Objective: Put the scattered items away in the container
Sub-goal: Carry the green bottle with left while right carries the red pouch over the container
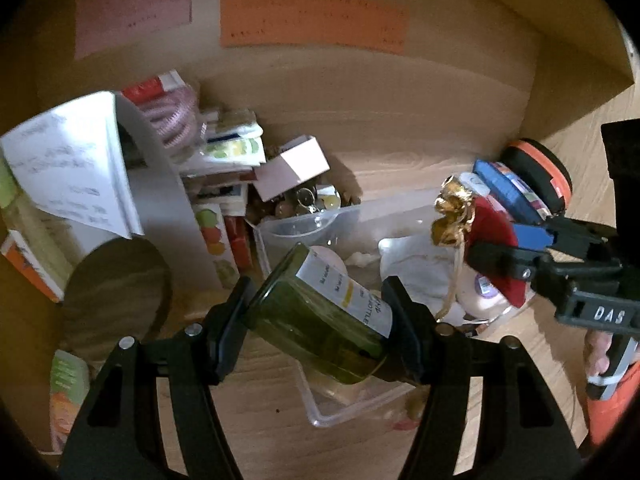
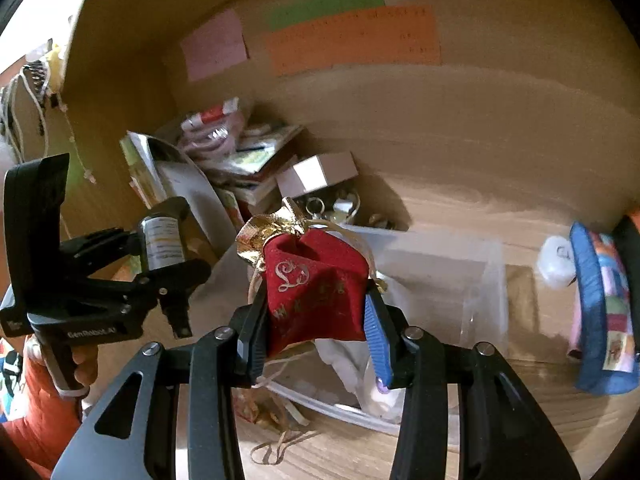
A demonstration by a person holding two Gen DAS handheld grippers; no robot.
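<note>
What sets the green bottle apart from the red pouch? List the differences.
The green bottle is hard, glassy and translucent with a white printed label; the red pouch is soft velvet-like cloth with pale lettering. The bottle lies tilted in the left tongs; the pouch sits crumpled, gold-lined neck up, in the right tongs. Both are clamped, held over the clear plastic container.

Print on the coloured paper strips [image 1: 312,20] is too blurred to read; the bottle [image 1: 320,316] hides much of the clear container [image 1: 348,408]. The frame edge crops the blue pouch [image 2: 600,308].
</note>
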